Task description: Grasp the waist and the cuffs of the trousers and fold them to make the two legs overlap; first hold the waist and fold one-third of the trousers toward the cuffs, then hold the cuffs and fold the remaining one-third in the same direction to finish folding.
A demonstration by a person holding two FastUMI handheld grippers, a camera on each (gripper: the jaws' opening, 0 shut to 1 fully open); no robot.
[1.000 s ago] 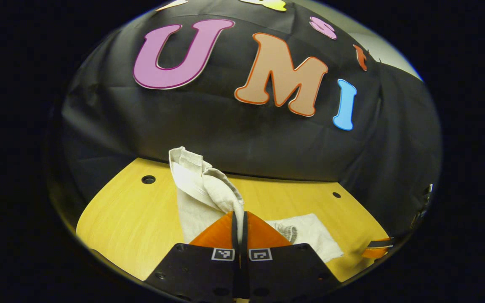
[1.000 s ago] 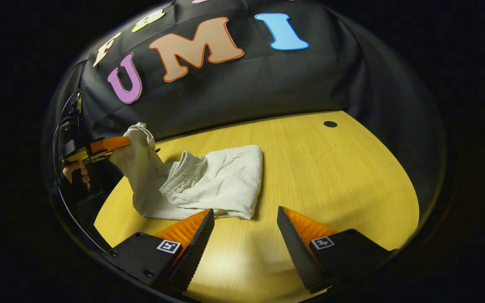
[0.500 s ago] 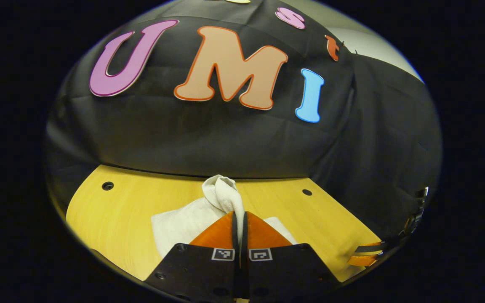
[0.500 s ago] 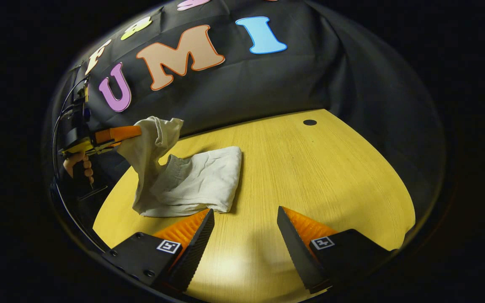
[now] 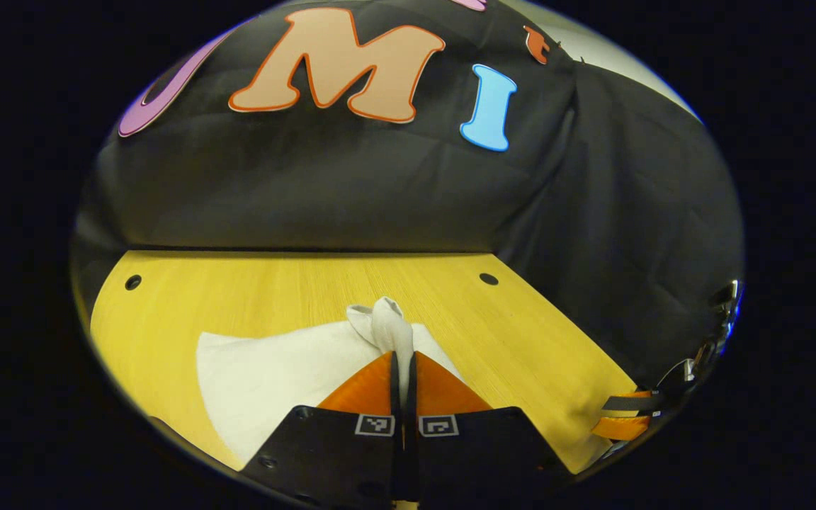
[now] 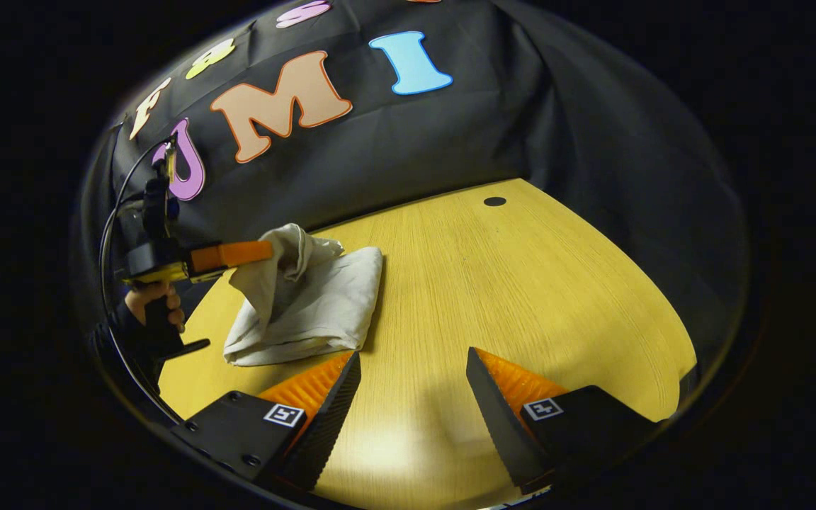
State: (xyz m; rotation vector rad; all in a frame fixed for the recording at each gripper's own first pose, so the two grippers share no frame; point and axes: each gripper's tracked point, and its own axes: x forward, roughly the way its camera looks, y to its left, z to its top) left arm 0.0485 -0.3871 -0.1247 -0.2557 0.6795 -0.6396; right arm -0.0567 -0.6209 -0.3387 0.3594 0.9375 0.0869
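The left gripper (image 5: 402, 365) is pinched together on a bunched end of the white trousers (image 5: 287, 368), most likely the cuffs, and a knot of cloth pokes up just beyond its tips. In the right gripper view that left gripper (image 6: 256, 251) holds the end lifted above the rest of the garment, which lies in a folded stack on the yellow table (image 6: 521, 283) directly below and ahead of it. The right gripper (image 6: 411, 372) hangs spread wide with nothing between its fingers, the near corner of the stack just beside its left finger (image 6: 323, 382).

Judging by the stack, the waist third looks already turned over and this is the last fold being laid.

Risks from here:
- The held end is gathered into a wad, not spread flat. Released as it is, it would likely land as a lump and leave the top layer crooked.
- With one gripper carrying the fold, the far edge of the cuffs hangs loose and may tuck under or land short of the stack's edge.
- Dragging the cloth forward while low could pull the layers beneath out of line, since nothing pins them.
- The idle right gripper sits close enough to nudge the stack's corner if it drifts.
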